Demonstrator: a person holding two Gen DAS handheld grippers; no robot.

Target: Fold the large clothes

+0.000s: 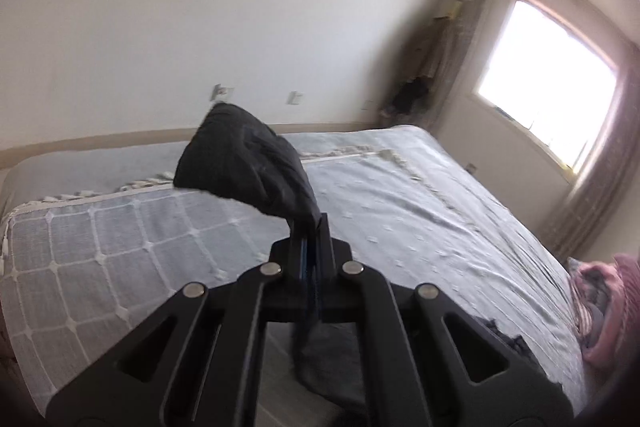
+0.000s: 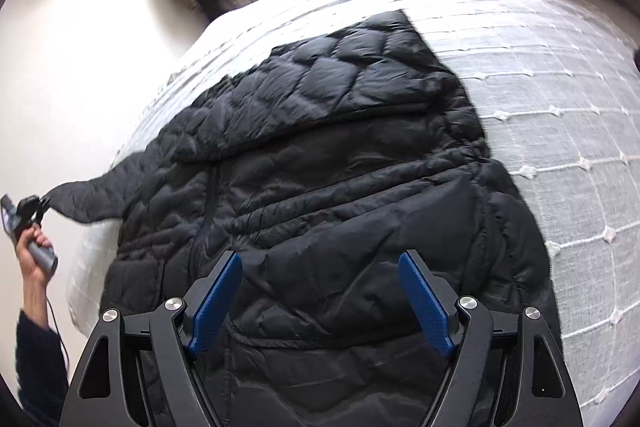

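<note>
Bedroom walls were bare white around a bed [image 2: 560, 107] under a pale quilted coverlet, where we had the black puffer jacket [image 2: 320, 167] spread flat. It looked light, soft and slippery, best taken at cuffs and hem. Our left gripper [image 1: 310, 227] was clamped on a sleeve cuff [image 1: 248, 163], lifting it off the bed. Our right gripper [image 2: 320, 299] hung wide open, empty, over the hem. We could read no writing.

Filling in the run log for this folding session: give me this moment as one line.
stage: folding jacket on bed | left gripper: shut on sleeve, lifted | right gripper: open above jacket, nothing held
</note>
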